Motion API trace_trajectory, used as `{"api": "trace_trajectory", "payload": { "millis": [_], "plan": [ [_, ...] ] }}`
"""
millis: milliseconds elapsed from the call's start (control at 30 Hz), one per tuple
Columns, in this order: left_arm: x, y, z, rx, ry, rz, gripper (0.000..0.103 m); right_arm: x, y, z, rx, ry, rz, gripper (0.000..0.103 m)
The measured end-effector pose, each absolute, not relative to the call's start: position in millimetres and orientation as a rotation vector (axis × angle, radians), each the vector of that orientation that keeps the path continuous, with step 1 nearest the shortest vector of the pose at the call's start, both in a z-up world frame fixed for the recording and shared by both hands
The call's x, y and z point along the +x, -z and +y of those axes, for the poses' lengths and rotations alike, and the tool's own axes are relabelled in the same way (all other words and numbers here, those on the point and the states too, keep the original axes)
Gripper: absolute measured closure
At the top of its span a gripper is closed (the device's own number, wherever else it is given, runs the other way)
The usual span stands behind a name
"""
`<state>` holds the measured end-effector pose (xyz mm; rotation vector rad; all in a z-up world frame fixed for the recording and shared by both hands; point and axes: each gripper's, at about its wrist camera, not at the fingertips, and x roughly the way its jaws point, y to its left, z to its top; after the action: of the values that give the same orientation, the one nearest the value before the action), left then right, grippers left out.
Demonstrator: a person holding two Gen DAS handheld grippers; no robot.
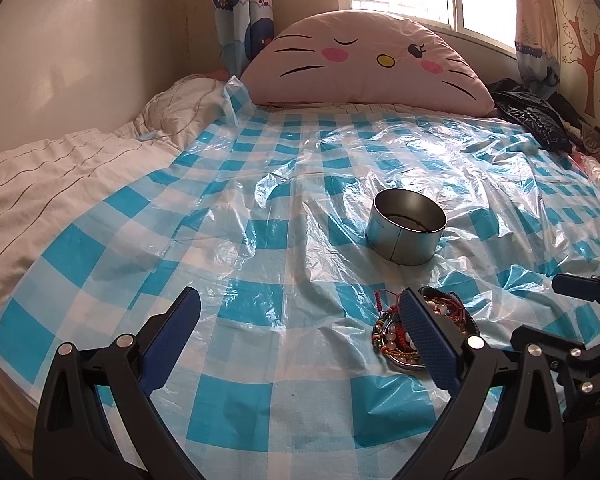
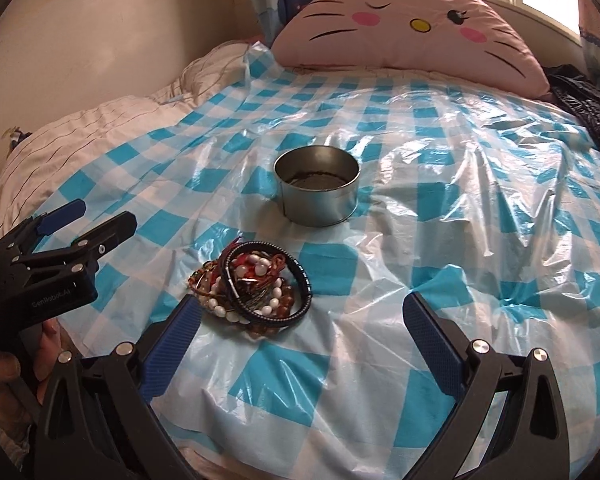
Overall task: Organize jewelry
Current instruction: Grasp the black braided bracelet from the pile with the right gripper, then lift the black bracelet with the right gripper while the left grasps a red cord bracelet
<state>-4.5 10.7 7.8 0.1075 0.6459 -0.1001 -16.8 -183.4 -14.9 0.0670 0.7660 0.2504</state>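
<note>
A pile of bracelets [image 2: 252,288] with white, red and brown beads and a black band lies on the blue-checked plastic sheet [image 2: 420,200]. In the left wrist view the pile [image 1: 392,332] sits partly behind my right finger. A round metal tin [image 2: 317,190], open at the top, stands beyond the pile; it also shows in the left wrist view [image 1: 406,226]. My left gripper [image 1: 304,328] is open and empty, left of the pile. My right gripper [image 2: 304,332] is open and empty, its left finger just beside the pile.
A pink cat-face pillow [image 1: 364,64] lies at the bed's head under a window. A white striped quilt [image 1: 60,172] lies on the left. Dark clothes [image 1: 536,116] lie at the far right. The left gripper shows at the left edge of the right wrist view [image 2: 60,248].
</note>
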Motion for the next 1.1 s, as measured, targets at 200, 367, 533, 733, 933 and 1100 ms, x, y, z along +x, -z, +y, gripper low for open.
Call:
{"api": "trace_trajectory", "payload": {
  "millis": [200,367,533,733,933,1100],
  "plan": [
    [-3,-7,13,0.098,0.107,0.643,0.007,18,40,-169,0.132,-0.385,0.949,0.006],
    [-3,-7,16,0.097,0.11,0.642,0.007,45,62,-168,0.217,-0.441,1.042,0.006],
    [-3,-7,16,0.094,0.113,0.642,0.007,56,76,-175,0.29,-0.467,1.099,0.006],
    [-3,-6,15,0.093,0.115,0.641,0.007,55,78,-176,0.298,-0.479,1.092,0.031],
    [-3,-6,16,0.092,0.115,0.639,0.007,41,54,-179,0.269,-0.479,0.967,0.033],
    [0,-3,12,0.104,0.206,0.664,0.007,24,29,-196,0.25,-0.343,0.819,0.033]
  ]
}}
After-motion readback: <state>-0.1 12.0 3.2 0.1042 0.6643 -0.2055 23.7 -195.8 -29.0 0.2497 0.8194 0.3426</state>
